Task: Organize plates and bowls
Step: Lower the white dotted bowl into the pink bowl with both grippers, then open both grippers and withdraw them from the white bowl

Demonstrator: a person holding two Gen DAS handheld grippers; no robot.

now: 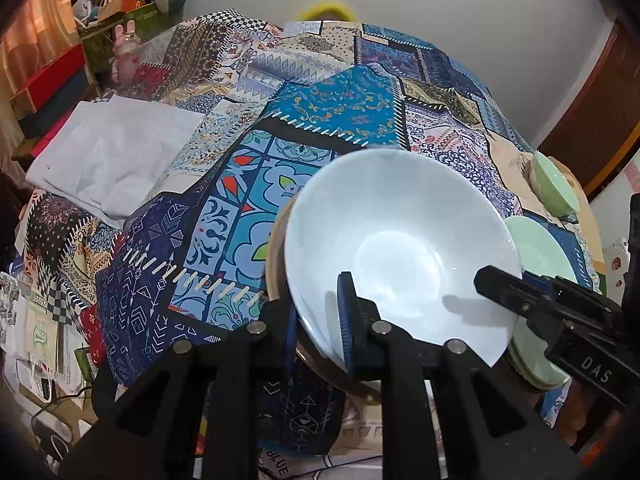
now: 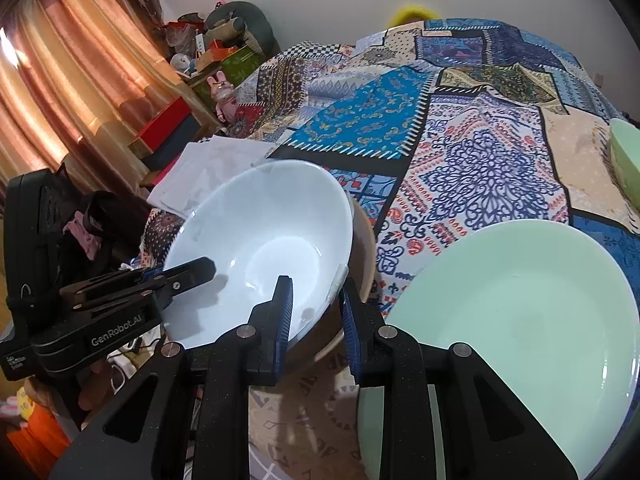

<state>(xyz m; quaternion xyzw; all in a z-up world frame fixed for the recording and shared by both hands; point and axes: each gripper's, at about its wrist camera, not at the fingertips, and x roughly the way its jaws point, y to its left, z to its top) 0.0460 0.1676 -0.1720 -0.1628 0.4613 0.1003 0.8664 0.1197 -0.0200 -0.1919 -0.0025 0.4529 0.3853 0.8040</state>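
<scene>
a glossy white bowl (image 1: 400, 248) sat tilted in a tan bowl (image 2: 360, 264), mostly hidden; left gripper (image 1: 320, 320) and right gripper (image 2: 316, 316) each clamped its rim.

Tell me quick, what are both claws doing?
Left claw: closed on the white bowl.
Right claw: closed on the same white bowl's rim.

A bed (image 1: 340, 112) under a patchwork cover (image 2: 480, 168) is carrying the dishes: a folded white cloth (image 1: 116, 160) is lying at far left, a green plate (image 2: 516, 300) near right, a green bowl (image 2: 626, 156) far right.
</scene>
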